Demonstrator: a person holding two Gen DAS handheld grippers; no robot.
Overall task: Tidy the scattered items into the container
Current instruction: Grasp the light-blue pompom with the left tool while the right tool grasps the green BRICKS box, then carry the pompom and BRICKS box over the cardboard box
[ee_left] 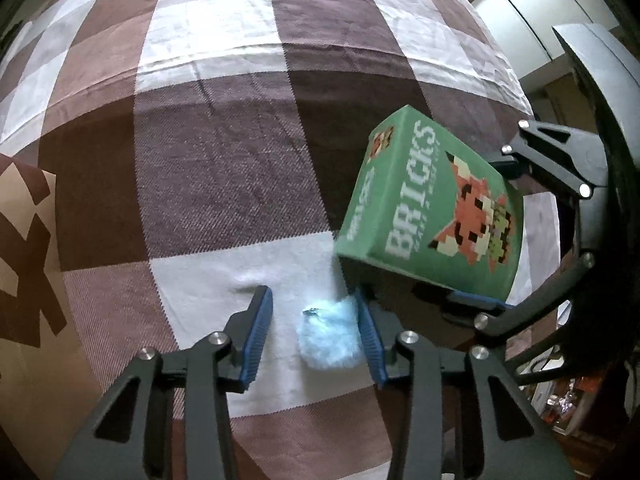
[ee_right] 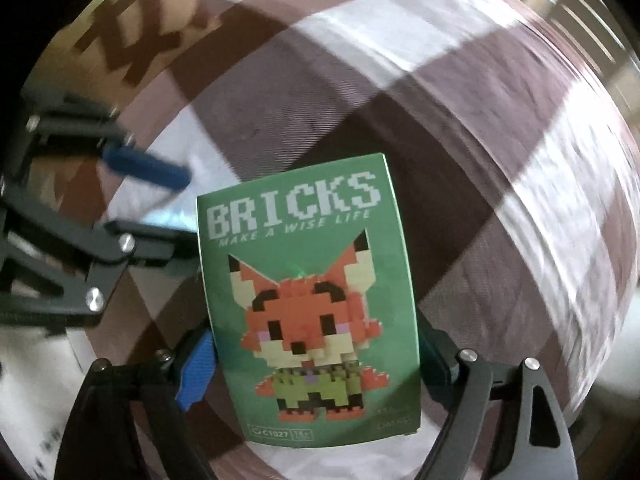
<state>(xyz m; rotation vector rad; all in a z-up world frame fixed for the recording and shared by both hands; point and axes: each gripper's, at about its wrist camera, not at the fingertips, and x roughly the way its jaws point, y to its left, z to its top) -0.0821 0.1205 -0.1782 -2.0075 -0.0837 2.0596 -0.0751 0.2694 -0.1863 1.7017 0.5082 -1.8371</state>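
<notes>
Over the checked cloth my right gripper is clamped on the green brick box, lifted but not yet stowed. My left gripper stands spread around the blue pompom — ungrasped. No container shows — I judge most tidying remains.

A bed carries everything, covered with a checked cloth of large white, light brown and dark brown squares, slightly wrinkled. A pale blue fluffy ball lies on one of the white squares, with something small and dark at its top that is too small to make out. At the bed's left edge in the left wrist view sits a tan cardboard box with dark brown markings; only part of it shows. In the right wrist view the cloth is blurred, with the same box at the upper left.
</notes>
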